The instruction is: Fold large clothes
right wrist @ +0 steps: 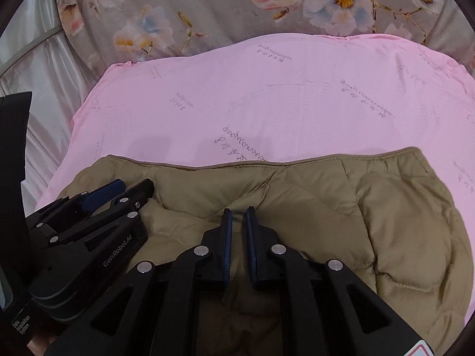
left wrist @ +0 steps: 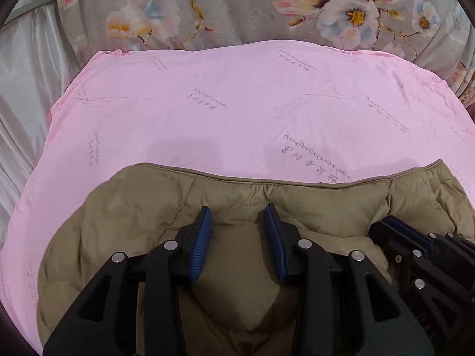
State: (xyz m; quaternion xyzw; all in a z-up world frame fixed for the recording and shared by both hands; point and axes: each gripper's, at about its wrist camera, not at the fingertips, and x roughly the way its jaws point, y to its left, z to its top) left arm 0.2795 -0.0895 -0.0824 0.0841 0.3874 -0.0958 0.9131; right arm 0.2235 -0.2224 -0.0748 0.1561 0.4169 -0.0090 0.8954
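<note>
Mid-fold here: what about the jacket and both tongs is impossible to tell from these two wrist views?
- Near half of the tan jacket: both views, hidden under the tongs' black frames and cut by the bottom edge.
- Right tongs: a narrow gap shows; whether fabric is pinched there is unclear.
- Left tongs: open over a padded bulge; contact unclear.
- Print on the pink sheet: too faint to read.

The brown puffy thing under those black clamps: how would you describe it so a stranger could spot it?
Look at the pink sheet covering the bed, below the flowered quilt. At its near edge lies a tan quilted jacket, puffy with stitched panels. It is the only brown item there, and both black grippers sit on it.
</note>
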